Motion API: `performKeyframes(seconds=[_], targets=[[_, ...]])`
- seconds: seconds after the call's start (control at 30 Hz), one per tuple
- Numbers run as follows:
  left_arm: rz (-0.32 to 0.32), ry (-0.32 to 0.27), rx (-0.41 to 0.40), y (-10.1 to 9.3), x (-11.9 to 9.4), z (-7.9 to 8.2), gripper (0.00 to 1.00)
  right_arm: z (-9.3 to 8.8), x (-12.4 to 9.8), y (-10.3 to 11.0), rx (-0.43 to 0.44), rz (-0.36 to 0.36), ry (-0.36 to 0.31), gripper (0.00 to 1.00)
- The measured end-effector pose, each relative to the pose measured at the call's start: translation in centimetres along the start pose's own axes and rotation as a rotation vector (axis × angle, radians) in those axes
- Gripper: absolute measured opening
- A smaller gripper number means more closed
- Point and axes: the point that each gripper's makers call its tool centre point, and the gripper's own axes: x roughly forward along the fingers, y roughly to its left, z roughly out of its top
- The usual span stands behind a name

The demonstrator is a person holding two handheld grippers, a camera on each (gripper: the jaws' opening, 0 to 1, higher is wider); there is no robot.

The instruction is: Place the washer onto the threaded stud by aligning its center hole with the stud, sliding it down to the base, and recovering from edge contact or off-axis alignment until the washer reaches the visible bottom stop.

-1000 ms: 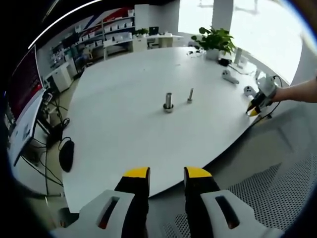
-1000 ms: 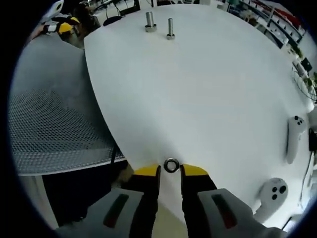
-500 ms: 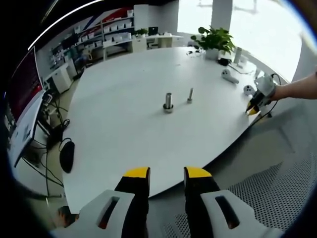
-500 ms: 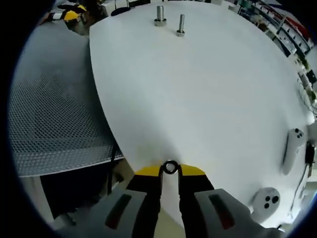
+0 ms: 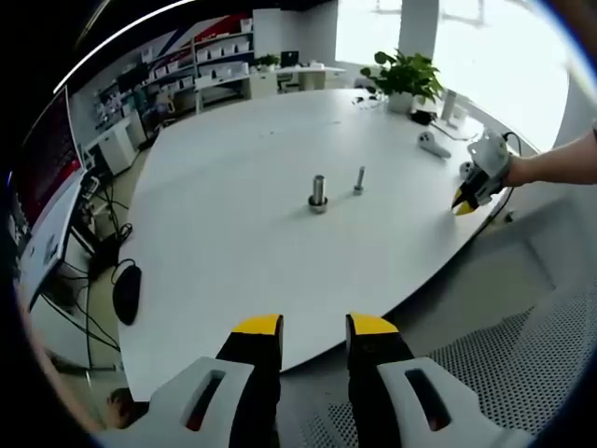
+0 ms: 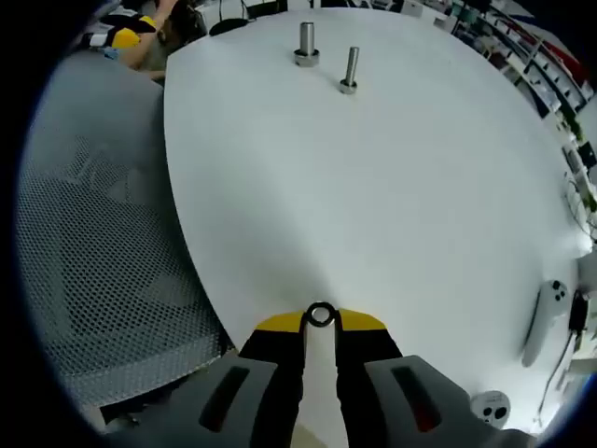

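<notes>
Two upright metal studs stand mid-table: a thicker stud [image 5: 318, 193] [image 6: 306, 44] with a wide base and a thinner threaded stud [image 5: 359, 180] [image 6: 350, 70] beside it. In the right gripper view my right gripper [image 6: 321, 318] is shut on a small metal washer [image 6: 321, 315], held between the yellow tips above the near table edge. That same gripper [image 5: 464, 203] shows at the table's right edge in the left gripper view, held by a person's hand. My left gripper [image 5: 313, 326] hangs open below the table's near edge, far from the studs, with nothing between its fingers.
The round white table [image 5: 242, 215] carries white controllers [image 5: 432, 143] [image 6: 541, 322] and a potted plant [image 5: 404, 78] at its far side. A grey mesh chair [image 6: 93, 271] sits beside the table edge. Shelves, desks and a monitor stand around the room's left side.
My right gripper closed on the washer, lifted it off the table edge and moved inward toward the studs. The left gripper has not moved.
</notes>
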Motion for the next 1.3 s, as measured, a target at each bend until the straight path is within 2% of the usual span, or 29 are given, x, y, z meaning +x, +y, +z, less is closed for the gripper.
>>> performKeyframes(seconds=[0.23,0.37,0.5,0.7,1.03,1.13,1.2,1.3], targets=[[0.002,-0.002,0.001,0.0,0.0,0.0,0.25,8.5,-0.8,-1.3,0.002,0.011,-0.137,0.13],[0.005,-0.009,-0.004,0.1,0.0,0.1,0.25,13.1,-1.4,-2.4,-0.023,0.008,-0.188,0.13],[0.012,-0.014,-0.007,0.2,-0.1,0.2,0.25,16.5,-1.4,-3.0,-0.057,0.007,-0.222,0.13],[0.019,-0.016,-0.010,0.4,-0.1,0.2,0.25,18.7,-0.4,-3.2,-0.073,0.014,-0.223,0.13],[0.027,-0.011,-0.013,0.5,-0.1,0.1,0.25,20.6,1.4,-3.3,-0.159,0.014,-0.188,0.13],[0.028,-0.009,-0.013,0.6,-0.1,0.0,0.25,20.7,2.2,-3.4,-0.165,0.024,-0.168,0.13],[0.029,-0.008,-0.015,0.6,-0.1,0.0,0.25,20.4,2.5,-3.4,-0.201,0.011,-0.143,0.13],[0.031,-0.005,-0.016,0.6,-0.1,-0.1,0.25,20.2,2.9,-3.5,-0.194,0.020,-0.129,0.13]])
